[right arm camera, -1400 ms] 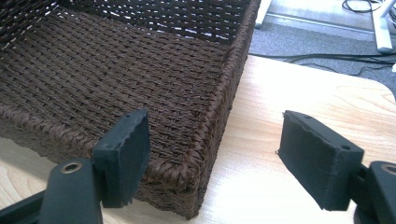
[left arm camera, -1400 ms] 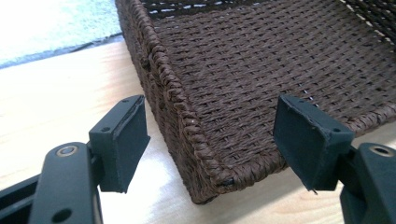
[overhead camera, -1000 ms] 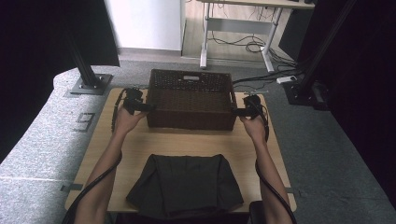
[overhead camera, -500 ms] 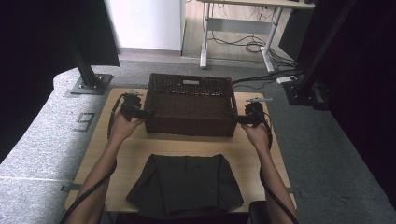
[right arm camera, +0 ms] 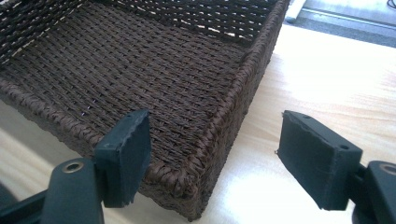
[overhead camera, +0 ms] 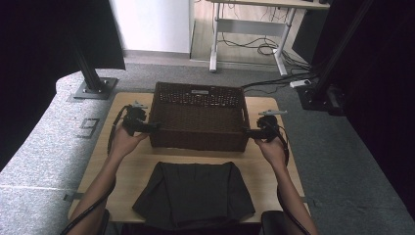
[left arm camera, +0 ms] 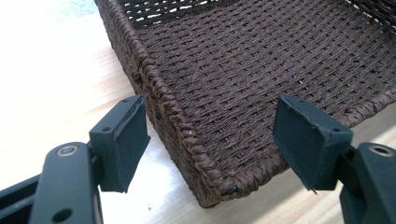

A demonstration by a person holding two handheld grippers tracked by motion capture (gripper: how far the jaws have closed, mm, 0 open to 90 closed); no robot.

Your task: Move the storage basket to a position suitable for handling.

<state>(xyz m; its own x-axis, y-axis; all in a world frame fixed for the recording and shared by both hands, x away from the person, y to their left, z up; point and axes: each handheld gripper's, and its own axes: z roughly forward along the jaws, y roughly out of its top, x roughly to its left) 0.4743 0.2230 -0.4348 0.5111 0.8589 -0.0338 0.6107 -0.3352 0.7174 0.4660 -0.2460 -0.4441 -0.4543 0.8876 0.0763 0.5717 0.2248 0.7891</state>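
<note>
Both sets of jaws stand apart with nothing pinched. The left gripper (left arm camera: 212, 140) straddles the near left corner of the basket (overhead camera: 198, 117): one pad (left arm camera: 122, 140) sits outside the left wall, the other over the near rim, neither visibly pressing. The right gripper (right arm camera: 219, 156) frames the near right corner the same way. The basket sits empty, mid-table (overhead camera: 274, 166), toward the far edge. The folded dark cloth (overhead camera: 193, 193) lies near the person, apart from it. Judging by this, the basket is placed; the cloth remains untouched.
</note>
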